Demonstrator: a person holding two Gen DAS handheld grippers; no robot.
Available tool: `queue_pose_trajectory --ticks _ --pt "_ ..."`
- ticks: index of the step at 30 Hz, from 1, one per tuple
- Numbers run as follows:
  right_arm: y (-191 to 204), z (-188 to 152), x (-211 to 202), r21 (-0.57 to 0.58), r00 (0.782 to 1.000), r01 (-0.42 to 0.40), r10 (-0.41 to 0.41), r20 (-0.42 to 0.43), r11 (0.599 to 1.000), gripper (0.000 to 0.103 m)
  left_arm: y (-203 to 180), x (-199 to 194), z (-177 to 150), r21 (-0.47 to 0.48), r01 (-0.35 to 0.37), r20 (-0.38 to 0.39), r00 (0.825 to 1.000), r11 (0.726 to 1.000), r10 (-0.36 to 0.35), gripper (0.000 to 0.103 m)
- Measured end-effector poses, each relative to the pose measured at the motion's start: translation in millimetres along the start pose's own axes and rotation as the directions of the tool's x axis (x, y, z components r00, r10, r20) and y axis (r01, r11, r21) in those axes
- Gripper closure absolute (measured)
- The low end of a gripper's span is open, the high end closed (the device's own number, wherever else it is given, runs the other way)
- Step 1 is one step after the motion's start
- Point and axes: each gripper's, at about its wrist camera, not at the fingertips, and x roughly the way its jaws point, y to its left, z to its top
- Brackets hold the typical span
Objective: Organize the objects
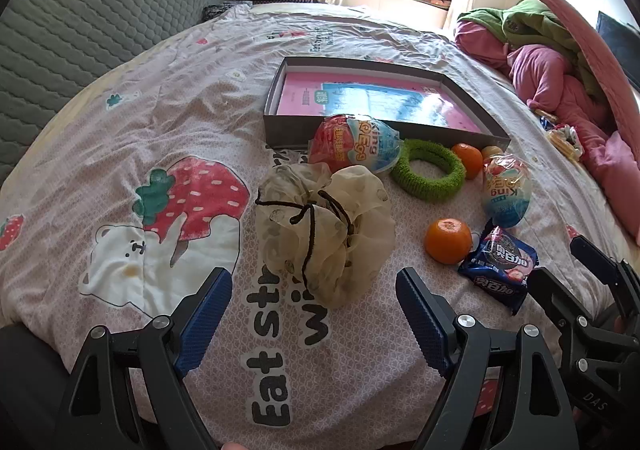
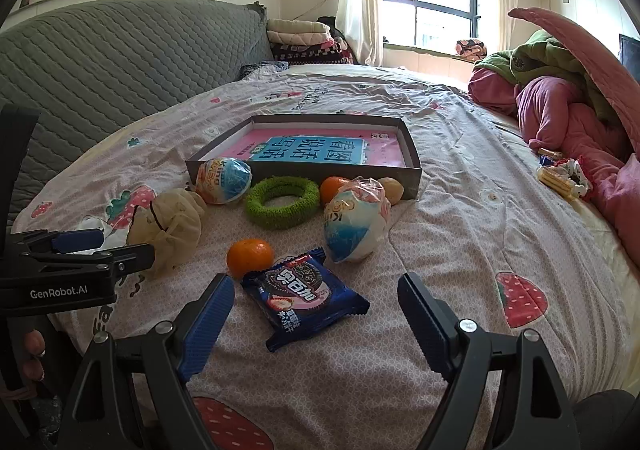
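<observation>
Bed (image 2: 460, 210) with strawberry-print cover, grey headboard, window beyond. Left gripper (image 1: 314, 290) tilted down, jaws wide, empty, cream scrunchie (image 1: 324, 226) just ahead. Right gripper (image 2: 316, 294) likewise wide, empty, cookie packet (image 2: 304, 298) between its jaws, untouched.

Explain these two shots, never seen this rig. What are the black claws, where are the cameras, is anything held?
No robot arm: a person holds a two-finger claw in each hand, with a fisheye camera on each looking along its fingers. One picture is from the left gripper, the other from the right gripper. Both stand open and hold nothing.

On the bed lie a shallow grey box containing a pink book, two wrapped toy eggs, a green ring, a beige scrunchie, a blue cookie packet and oranges. The left gripper faces the scrunchie, the right the packet.
</observation>
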Motion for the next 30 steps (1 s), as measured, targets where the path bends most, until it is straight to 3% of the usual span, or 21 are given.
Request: queue_pose_trajectory --ticks 17,30 --pt "0 -2 10 -0.045 0.998 -0.043 0.041 -0.041 0.998 0.020 4 8 -3 0.017 -0.021 -0.004 1.000 1.000 0.021 0.018" --pt "-9 -6 46 -0.078 0.990 -0.064 0.053 -0.134 0.995 0.020 20 36 10 -0.023 0.062 -0.001 0.998 0.998 -0.062 0.018"
